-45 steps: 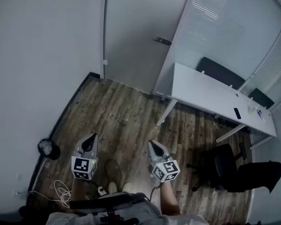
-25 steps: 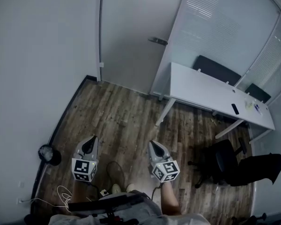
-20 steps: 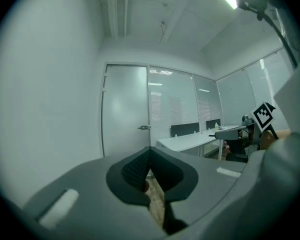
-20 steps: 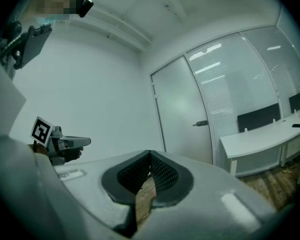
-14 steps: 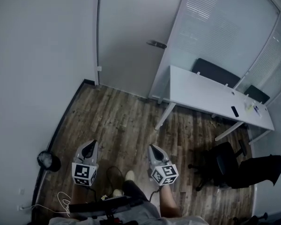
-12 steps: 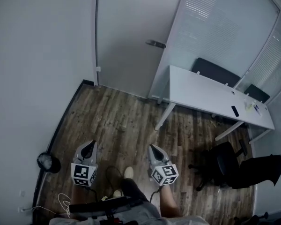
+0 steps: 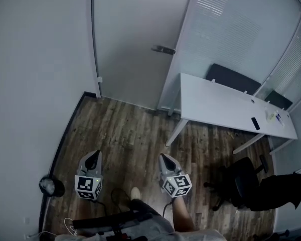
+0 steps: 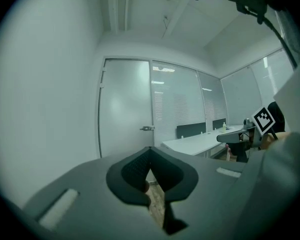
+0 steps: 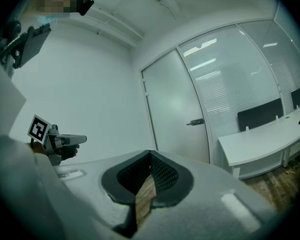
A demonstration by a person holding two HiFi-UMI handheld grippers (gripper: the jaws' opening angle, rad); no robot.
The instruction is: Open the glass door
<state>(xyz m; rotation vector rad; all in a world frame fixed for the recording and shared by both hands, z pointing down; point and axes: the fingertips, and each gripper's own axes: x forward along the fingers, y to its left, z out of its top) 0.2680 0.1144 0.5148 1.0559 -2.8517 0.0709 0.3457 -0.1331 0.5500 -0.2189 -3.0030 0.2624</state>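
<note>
Left gripper (image 7: 94, 154) and right gripper (image 7: 163, 156): jaws closed, nothing between them. Door (image 7: 130, 44) shut, well ahead of the fingertips; handle (image 7: 163, 49) ahead, nearer the right one. Risk: closed jaws would only bump the handle unless opened first. Desk (image 7: 226, 104) crowds the right side.
</note>
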